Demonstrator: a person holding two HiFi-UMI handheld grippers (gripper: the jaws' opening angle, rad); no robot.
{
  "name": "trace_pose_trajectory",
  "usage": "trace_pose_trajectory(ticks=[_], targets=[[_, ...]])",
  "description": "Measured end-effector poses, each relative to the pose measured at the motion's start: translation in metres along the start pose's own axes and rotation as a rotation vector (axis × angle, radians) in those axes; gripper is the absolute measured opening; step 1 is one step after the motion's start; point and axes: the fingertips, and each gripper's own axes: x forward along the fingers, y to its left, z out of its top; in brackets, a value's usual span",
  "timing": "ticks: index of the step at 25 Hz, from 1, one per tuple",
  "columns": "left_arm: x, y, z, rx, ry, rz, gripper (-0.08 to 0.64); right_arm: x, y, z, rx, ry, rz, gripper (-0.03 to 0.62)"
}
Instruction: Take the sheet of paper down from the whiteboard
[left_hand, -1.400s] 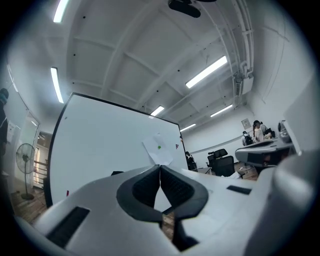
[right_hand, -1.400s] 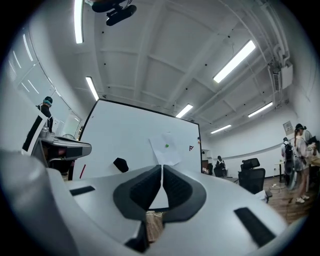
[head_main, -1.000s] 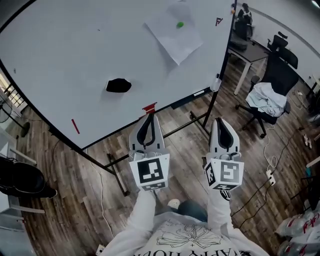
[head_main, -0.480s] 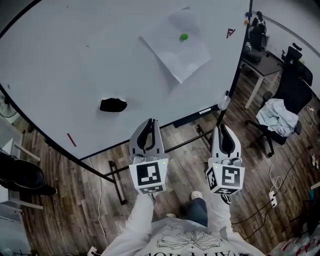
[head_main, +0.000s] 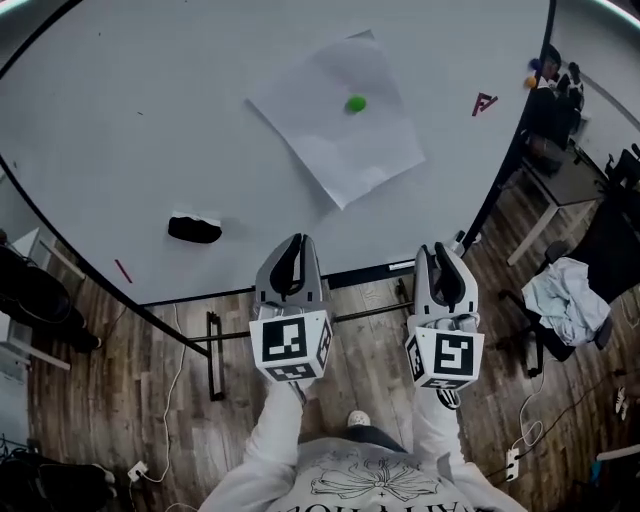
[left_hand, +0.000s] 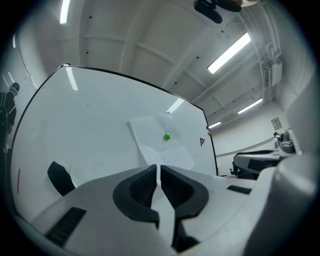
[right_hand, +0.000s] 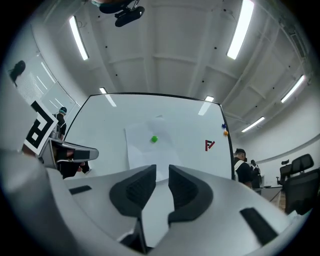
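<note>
**A:** Where does the paper sit?

**B:** The white rectangular sheet of paper (head_main: 340, 125) hangs tilted on the upper right part of the large white whiteboard (head_main: 150, 120). A small round green magnet (head_main: 356, 103) near its top edge pins it there. Nothing touches it.

**A:** And the claws?

**B:** Both are below the board, well apart from the sheet. The left gripper (head_main: 293, 245) has its jaws pressed together on nothing. The right gripper (head_main: 441, 252) has its jaws opening, with a narrow gap and nothing between them.

**A:** What could go wrong?

**B:** I'd judge the magnet the main hazard. If the sheet is tugged while the magnet is clamping it, the paper may tear or crumple. If the magnet is knocked loose first, the unheld sheet could slide to the wooden floor (head_main: 360, 370). A hard push might also rock the board on its black stand (head_main: 213, 355).

**A:** Anything else on the board?

**B:** A black eraser (head_main: 194, 229) lower left and a red F-shaped mark (head_main: 485, 103) to the right of the sheet.

**A:** Any containers?

**B:** None that I can make out.
</note>
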Motion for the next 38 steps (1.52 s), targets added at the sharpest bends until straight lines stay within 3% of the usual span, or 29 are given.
trace_pose_trajectory(ticks=[9,11,14,23,31,38], targets=[[0.029,-0.012,0.0,-0.036,0.008,0.11,0.011,0.044,-0.031,-0.003,0.034,-0.046,0.105,0.063],[0.037,-0.01,0.0,-0.039,0.014,0.116,0.08,0.053,-0.028,-0.001,0.028,-0.056,0.134,0.063],[0.051,-0.007,0.002,-0.034,0.013,0.12,0.094,0.067,-0.024,0.004,0.0,-0.068,0.166,0.067],[0.106,0.016,0.003,-0.091,0.029,0.086,0.112,0.117,-0.013,0.019,-0.082,-0.109,0.203,0.087],[0.139,0.028,-0.008,-0.172,0.087,-0.018,0.135,0.163,0.003,0.044,-0.093,-0.162,0.221,0.117],[0.157,0.033,-0.009,-0.191,0.074,-0.049,0.16,0.197,0.015,0.055,-0.131,-0.173,0.232,0.131]])
